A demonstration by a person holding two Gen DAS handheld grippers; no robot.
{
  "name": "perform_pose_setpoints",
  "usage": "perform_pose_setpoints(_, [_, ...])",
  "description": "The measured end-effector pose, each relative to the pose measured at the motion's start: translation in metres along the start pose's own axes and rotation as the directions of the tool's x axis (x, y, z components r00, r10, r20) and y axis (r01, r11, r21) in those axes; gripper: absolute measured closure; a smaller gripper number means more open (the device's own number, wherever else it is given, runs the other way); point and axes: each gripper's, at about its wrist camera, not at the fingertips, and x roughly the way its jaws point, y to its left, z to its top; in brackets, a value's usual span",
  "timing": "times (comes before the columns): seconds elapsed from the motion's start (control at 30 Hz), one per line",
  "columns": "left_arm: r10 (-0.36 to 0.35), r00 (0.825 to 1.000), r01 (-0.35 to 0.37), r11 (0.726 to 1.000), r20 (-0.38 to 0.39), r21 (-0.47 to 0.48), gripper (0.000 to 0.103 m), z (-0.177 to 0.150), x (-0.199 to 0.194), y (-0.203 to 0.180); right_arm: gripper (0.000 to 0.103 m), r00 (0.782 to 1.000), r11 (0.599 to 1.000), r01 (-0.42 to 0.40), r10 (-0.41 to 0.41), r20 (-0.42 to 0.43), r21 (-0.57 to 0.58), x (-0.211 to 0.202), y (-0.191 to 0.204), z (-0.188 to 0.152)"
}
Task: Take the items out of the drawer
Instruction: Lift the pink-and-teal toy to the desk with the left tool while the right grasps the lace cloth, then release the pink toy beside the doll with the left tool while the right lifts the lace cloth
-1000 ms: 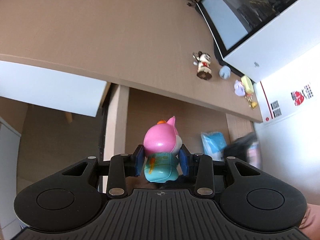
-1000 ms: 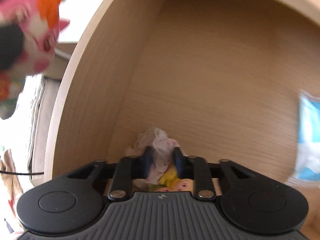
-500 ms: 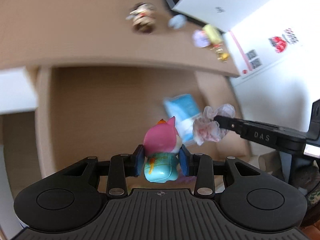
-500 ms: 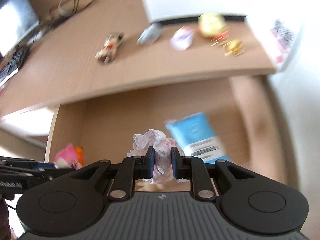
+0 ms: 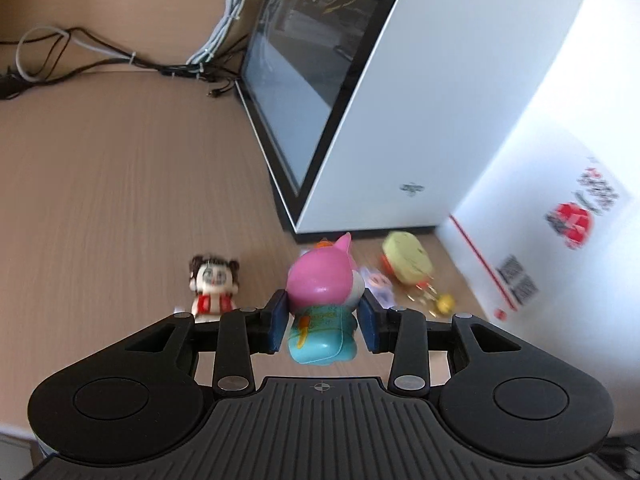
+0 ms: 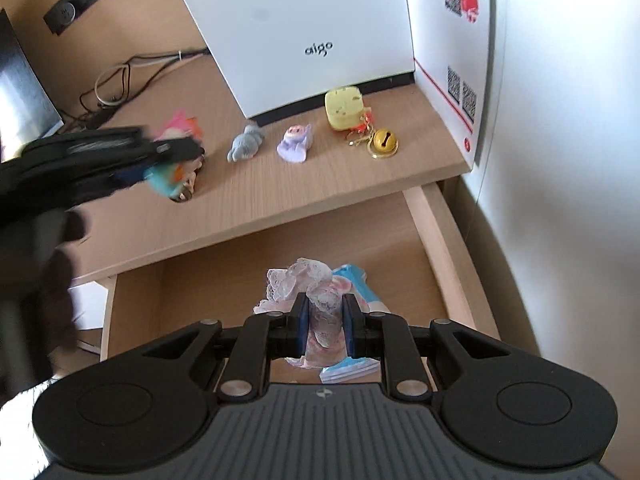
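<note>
My left gripper (image 5: 323,322) is shut on a pink and teal toy figure (image 5: 323,296), held above the wooden desktop (image 5: 120,200) near the white box. From the right wrist view the same left gripper (image 6: 160,156) hovers over the desk with the pink toy figure (image 6: 176,136). My right gripper (image 6: 323,322) is shut on a pink and white lace bundle (image 6: 316,292), above the open drawer (image 6: 436,232). A blue packet (image 6: 356,280) lies on the drawer floor beneath it.
On the desk stand a small doll figure (image 5: 212,282), a grey toy (image 6: 246,144), a lilac toy (image 6: 296,142), a yellow case (image 6: 344,108) with a gold bell (image 6: 384,142), a white computer case (image 6: 296,28), cables (image 5: 120,56) and a monitor (image 6: 20,92).
Both grippers rose out of the drawer. The left carried the pink toy up over the desktop toward the white box; the right lifted the lace bundle above the drawer.
</note>
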Motion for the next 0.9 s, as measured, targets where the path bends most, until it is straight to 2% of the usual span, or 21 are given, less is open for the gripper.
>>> perform_pose_setpoints(0.1, [0.063, 0.998, -0.062, 0.998, -0.013, 0.029, 0.059, 0.0, 0.024, -0.005, 0.086, 1.0, 1.0, 0.0, 0.0, 0.006, -0.001, -0.005, -0.004, -0.001])
perform_pose_setpoints(0.17, [0.154, 0.987, -0.149, 0.984, -0.039, 0.099, 0.06, -0.005, 0.037, -0.012, 0.086, 1.0, 1.0, 0.009, -0.009, 0.004, -0.002, -0.005, -0.006, -0.004])
perform_pose_setpoints(0.23, [0.192, 0.981, -0.185, 0.972, -0.036, 0.148, 0.06, -0.009, 0.041, -0.015, 0.086, 1.0, 1.0, 0.019, -0.019, -0.002, -0.002, -0.003, -0.009, -0.007])
perform_pose_setpoints(0.37, [0.121, 0.993, -0.121, 0.984, 0.013, 0.134, 0.059, -0.009, 0.026, -0.013, 0.086, 1.0, 1.0, 0.018, -0.018, -0.021, 0.009, 0.002, -0.016, -0.01])
perform_pose_setpoints(0.47, [0.092, 0.993, -0.101, 0.986, 0.076, 0.132, 0.059, -0.002, 0.005, -0.011, 0.086, 1.0, 1.0, 0.015, -0.015, -0.027, 0.01, 0.009, -0.017, -0.006])
perform_pose_setpoints(0.53, [0.067, 0.995, -0.079, 0.983, 0.074, 0.166, 0.059, 0.002, -0.003, -0.011, 0.086, 1.0, 1.0, 0.01, -0.01, -0.02, 0.01, 0.012, -0.017, -0.001])
perform_pose_setpoints(0.63, [0.115, 0.993, -0.119, 0.95, 0.029, 0.29, 0.058, -0.001, 0.004, -0.018, 0.086, 1.0, 1.0, -0.001, 0.001, -0.003, -0.004, 0.016, -0.013, 0.012])
perform_pose_setpoints(0.7, [0.147, 0.989, -0.144, 0.931, 0.017, 0.335, 0.058, -0.008, 0.011, -0.018, 0.086, 1.0, 1.0, -0.003, 0.003, 0.01, -0.025, 0.018, -0.008, 0.02])
perform_pose_setpoints(0.83, [0.169, 0.985, -0.169, 0.935, 0.025, 0.312, 0.058, -0.019, 0.014, -0.013, 0.086, 0.999, 0.999, -0.015, 0.017, 0.028, -0.05, 0.022, -0.001, 0.03])
perform_pose_setpoints(0.9, [0.172, 0.981, -0.189, 0.943, 0.085, 0.274, 0.057, -0.018, 0.007, -0.007, 0.086, 1.0, 0.998, -0.012, 0.014, 0.025, -0.059, 0.023, 0.001, 0.031])
